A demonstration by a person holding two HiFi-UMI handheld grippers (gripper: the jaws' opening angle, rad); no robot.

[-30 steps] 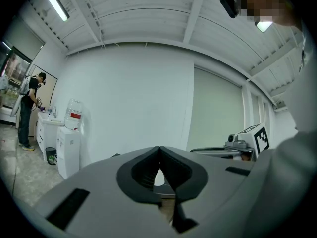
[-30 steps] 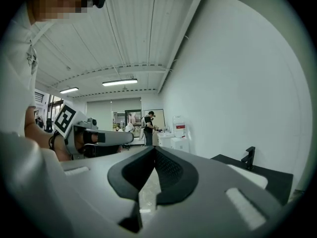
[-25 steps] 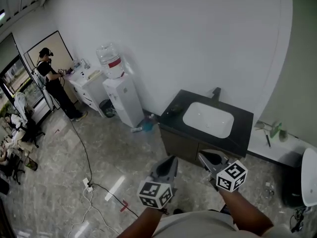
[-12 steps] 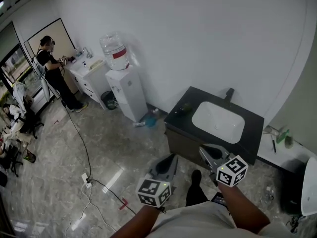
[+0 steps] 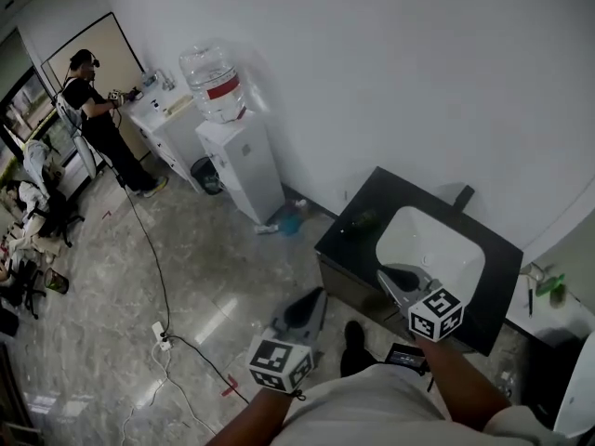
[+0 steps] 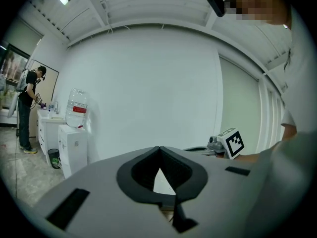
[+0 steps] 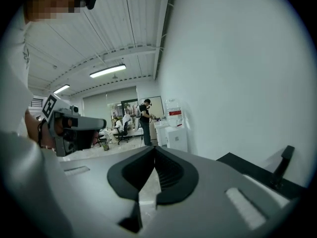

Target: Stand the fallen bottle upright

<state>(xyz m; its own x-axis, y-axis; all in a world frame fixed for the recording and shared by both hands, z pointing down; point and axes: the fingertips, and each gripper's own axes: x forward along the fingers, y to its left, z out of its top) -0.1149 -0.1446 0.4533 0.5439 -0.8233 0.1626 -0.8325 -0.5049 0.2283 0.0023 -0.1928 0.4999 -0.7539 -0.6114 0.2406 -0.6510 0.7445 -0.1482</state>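
Observation:
A small dark green bottle [image 5: 363, 219] lies on the black vanity counter [image 5: 349, 240], left of the white sink basin [image 5: 429, 249]. My left gripper [image 5: 313, 297] is shut and empty, held over the floor in front of the counter's left corner, well short of the bottle. In the left gripper view its jaws [image 6: 159, 150] meet with nothing between them. My right gripper [image 5: 394, 275] is also shut and empty, over the counter's front edge below the basin. In the right gripper view the right gripper [image 7: 154, 148] points along the wall, with the counter [image 7: 247, 168] and faucet [image 7: 283, 163] at its right.
A black faucet [image 5: 460, 196] stands behind the basin. A white water dispenser [image 5: 244, 170] with a big jug [image 5: 212, 82] stands left of the vanity, a blue object [image 5: 288, 221] on the floor between them. A cable [image 5: 156, 277] crosses the floor. A person [image 5: 93, 119] works at a far cabinet.
The vanity has come closer and now sits further right in the head view. Both grippers have moved toward it, the right one now over its front edge. Both stay shut.

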